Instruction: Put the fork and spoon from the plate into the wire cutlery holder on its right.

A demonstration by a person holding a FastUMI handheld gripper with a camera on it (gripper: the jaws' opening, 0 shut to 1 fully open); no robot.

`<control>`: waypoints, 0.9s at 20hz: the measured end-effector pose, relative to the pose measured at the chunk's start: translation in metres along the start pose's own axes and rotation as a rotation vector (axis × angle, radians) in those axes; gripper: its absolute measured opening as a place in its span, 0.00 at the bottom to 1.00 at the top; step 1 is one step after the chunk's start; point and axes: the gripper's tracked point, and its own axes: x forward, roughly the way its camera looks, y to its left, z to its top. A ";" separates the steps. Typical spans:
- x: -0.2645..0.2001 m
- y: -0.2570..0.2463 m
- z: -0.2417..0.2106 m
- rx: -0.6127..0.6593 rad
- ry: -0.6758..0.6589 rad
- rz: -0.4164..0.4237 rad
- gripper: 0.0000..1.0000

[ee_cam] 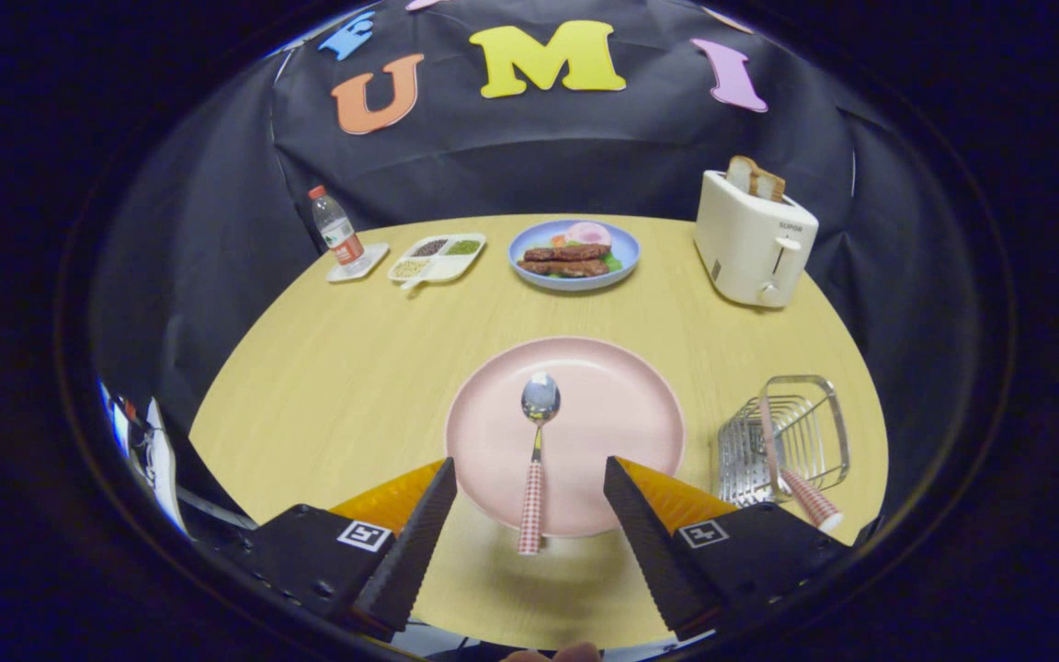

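A pink plate (621, 414) lies on the round wooden table just ahead of my fingers. On it rests a spoon (537, 441), steel bowl pointing away, its red-checked handle reaching over the plate's near rim and lying between my fingers. My gripper (529, 492) is open, its fingers standing either side of the handle without touching it. To the plate's right stands the wire cutlery holder (791, 437). A utensil with a matching red-checked handle (805, 496) leans in it, handle end sticking out toward me; its head is hidden among the wires.
At the table's far side stand a white toaster (755, 239) with bread in it, a blue plate of food (574, 255), a divided white tray (438, 257) and a water bottle (335, 225) on a small coaster. Bare tabletop stretches left of the pink plate.
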 end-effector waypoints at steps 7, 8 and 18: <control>0.031 -0.004 -0.013 -0.015 0.035 -0.052 0.97; 0.035 -0.005 -0.015 -0.024 0.036 -0.056 0.97; 0.059 -0.010 -0.029 -0.019 0.118 -0.099 0.20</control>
